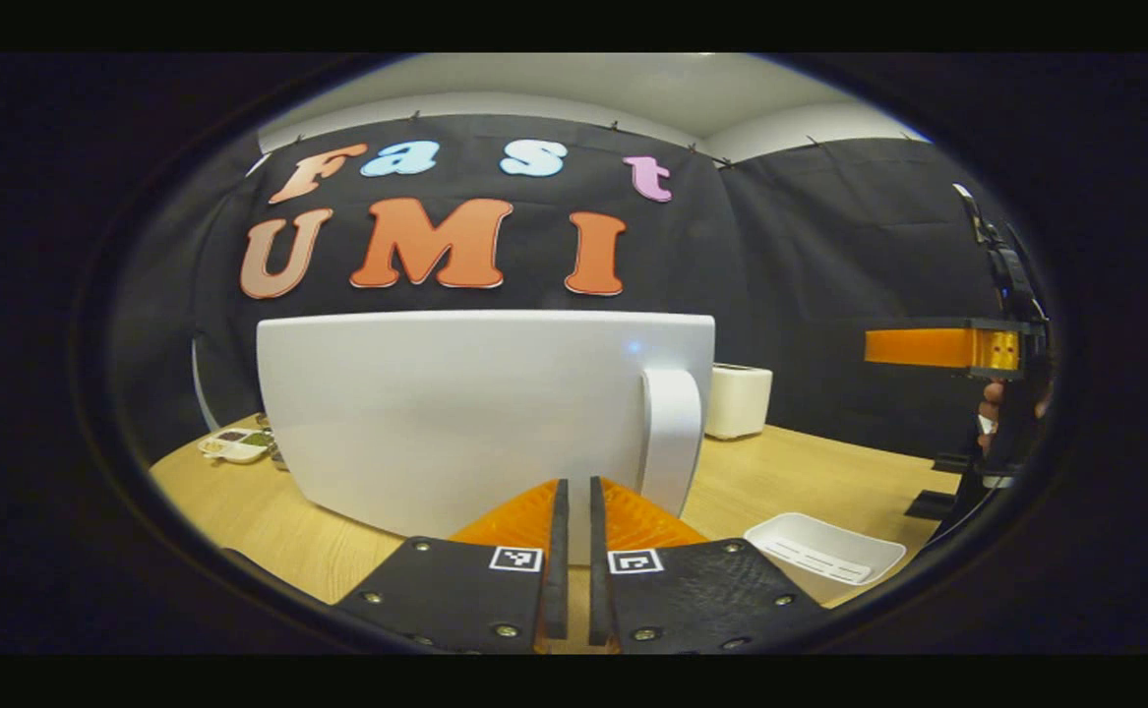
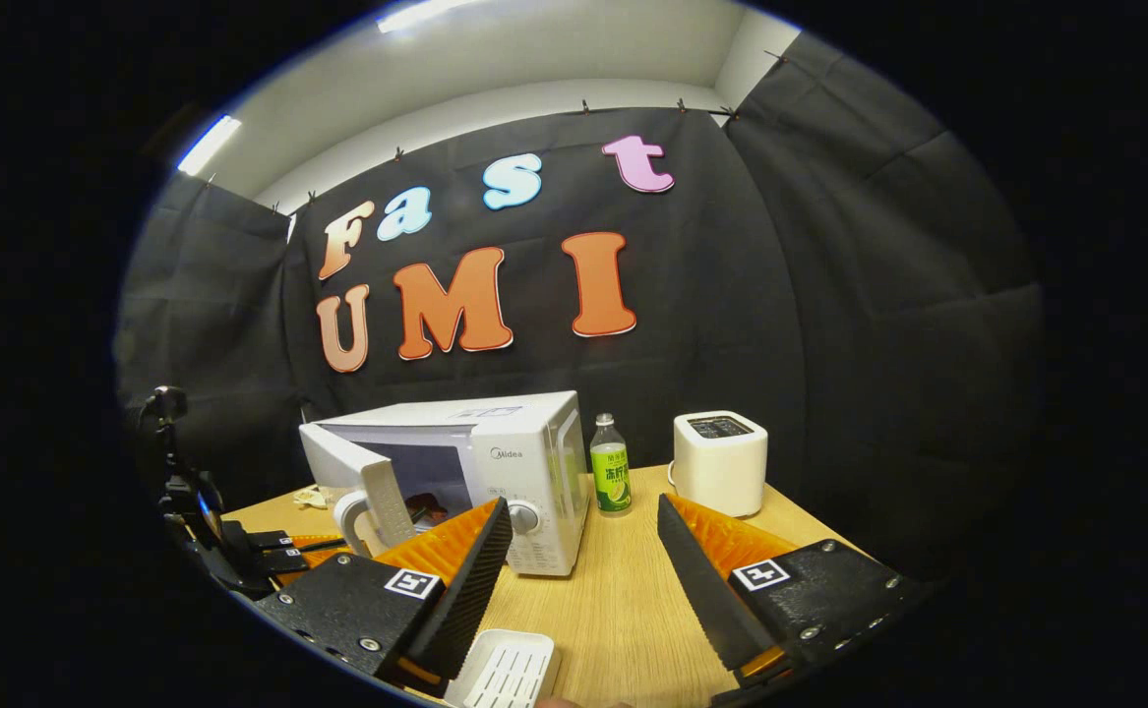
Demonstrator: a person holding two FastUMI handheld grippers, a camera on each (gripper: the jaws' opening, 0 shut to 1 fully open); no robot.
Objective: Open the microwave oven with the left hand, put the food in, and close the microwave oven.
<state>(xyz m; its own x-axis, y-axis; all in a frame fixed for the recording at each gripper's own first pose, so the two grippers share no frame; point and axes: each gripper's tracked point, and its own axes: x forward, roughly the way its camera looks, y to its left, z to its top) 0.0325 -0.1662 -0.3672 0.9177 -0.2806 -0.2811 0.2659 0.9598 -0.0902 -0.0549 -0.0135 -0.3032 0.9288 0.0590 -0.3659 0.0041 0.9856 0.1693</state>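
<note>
Microwave door (image 1: 455, 413) ajar; left gripper (image 1: 574, 511), fingers nearly closed and empty, faces its outer side beside the handle (image 1: 674, 433). Right gripper (image 2: 583, 560) wide, empty. Likely next: closing the door.

A light wooden table (image 2: 623, 590) carries a white boxy microwave oven (image 2: 495, 462) with its door (image 1: 455, 413) swung open. Just right of the oven stands a green-labelled clear bottle (image 2: 610, 476), and farther right a white toaster (image 2: 719, 460). A white ribbed plastic tray (image 2: 505, 671) lies in front of the oven, and a small white dish of sauces (image 1: 236, 444) sits to its left.
</note>
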